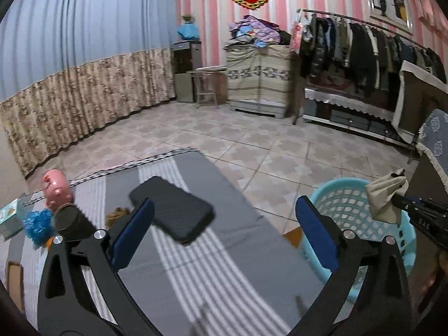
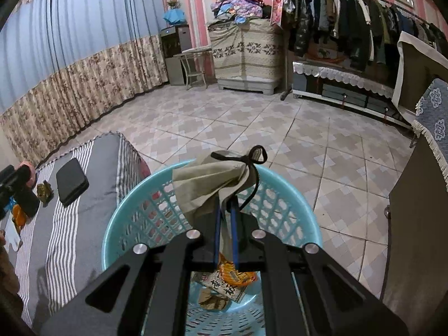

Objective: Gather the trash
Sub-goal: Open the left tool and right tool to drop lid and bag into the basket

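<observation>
My right gripper is shut on a beige face mask with a black ear loop and holds it over the light blue basket. Wrappers lie at the basket's bottom. In the left wrist view the mask hangs above the basket at the right. My left gripper is open and empty above the striped grey cloth, close to a black phone. A small brown scrap lies left of the phone.
A pink piggy bank, a blue pompom, a dark round jar and a small box sit at the cloth's left end. A dark cabinet stands right of the basket. Tiled floor lies beyond.
</observation>
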The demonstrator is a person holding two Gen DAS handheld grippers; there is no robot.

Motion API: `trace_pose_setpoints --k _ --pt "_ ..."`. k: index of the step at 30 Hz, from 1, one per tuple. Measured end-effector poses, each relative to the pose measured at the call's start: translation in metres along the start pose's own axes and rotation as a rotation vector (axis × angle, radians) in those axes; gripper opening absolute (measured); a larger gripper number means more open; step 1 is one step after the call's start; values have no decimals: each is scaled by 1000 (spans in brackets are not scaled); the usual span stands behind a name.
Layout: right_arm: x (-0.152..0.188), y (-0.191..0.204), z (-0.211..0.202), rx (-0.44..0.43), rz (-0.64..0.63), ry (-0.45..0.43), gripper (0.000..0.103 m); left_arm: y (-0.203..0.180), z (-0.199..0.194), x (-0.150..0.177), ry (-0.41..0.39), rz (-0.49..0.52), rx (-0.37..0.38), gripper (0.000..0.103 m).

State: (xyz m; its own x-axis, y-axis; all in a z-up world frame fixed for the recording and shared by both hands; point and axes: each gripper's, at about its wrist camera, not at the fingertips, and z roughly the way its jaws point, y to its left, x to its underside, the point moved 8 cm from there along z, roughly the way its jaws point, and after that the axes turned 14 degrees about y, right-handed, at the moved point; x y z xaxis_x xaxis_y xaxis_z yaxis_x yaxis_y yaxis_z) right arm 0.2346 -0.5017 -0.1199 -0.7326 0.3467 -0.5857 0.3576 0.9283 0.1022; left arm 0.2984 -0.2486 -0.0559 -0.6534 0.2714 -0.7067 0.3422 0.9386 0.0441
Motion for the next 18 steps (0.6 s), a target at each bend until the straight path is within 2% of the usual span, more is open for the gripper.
trace_pose_setpoints --k 5,7,8,9,10,12,16,18 --pt "3 5 6 -9 3 24 11 19 -9 3 -10 -30 -17 97" --pt "4 6 8 -2 5 32 32 25 -14 4 -19 -33 -25 97" --pt "4 8 7 -6 5 27 50 28 -17 4 -25 -32 -31 97" --pt "4 9 7 -9 4 24 59 30 -20 4 -29 -31 -35 97" --pt "4 10 6 -12 4 20 62 31 -21 5 -32 -30 -38 97" --pt "3 11 3 -7 11 12 79 38 -28 10 -35 -35 -42 97" --pt "1 11 0 -34 33 -2 90 52 -36 17 -36 -64 -39 97" --pt "1 12 -1 -27 37 -7 91 64 -40 20 -40 -82 -51 97"
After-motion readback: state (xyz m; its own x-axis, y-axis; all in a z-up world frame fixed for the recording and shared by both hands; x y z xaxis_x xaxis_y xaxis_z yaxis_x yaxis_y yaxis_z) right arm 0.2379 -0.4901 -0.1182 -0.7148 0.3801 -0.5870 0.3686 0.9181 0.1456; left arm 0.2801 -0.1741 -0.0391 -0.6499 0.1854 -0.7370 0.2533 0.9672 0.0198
